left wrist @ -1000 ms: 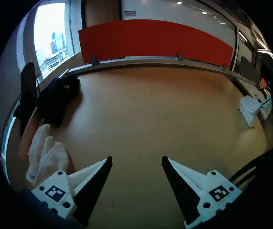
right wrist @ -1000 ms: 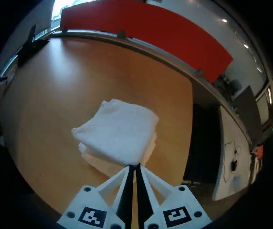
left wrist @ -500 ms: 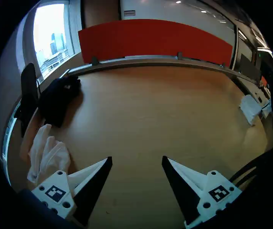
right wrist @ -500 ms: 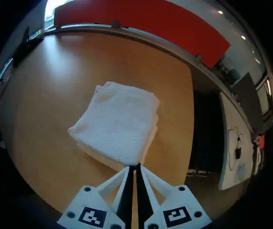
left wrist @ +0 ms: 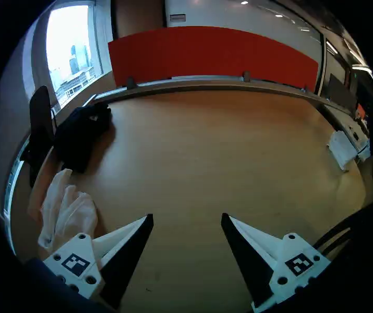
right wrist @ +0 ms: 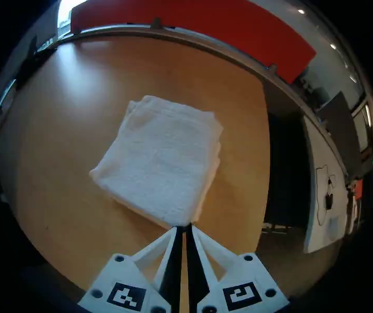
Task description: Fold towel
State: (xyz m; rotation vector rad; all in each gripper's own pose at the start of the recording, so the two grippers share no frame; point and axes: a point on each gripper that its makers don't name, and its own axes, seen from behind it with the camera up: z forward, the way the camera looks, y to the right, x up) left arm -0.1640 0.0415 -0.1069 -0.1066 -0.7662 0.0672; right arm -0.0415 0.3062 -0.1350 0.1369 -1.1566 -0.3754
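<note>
Right claw [right wrist: 185, 227] sits clenched at bottom centre of the right gripper view, over the broad wooden counter [right wrist: 56, 130]. The folded white towel [right wrist: 160, 156] lies flat mid-frame, its near corner pinched at the claw's tips. We judge the fold nearly done: lower that corner square onto the layers beneath, then let go gently. Left claw [left wrist: 186, 216], released, hovers over bare counter.
</note>
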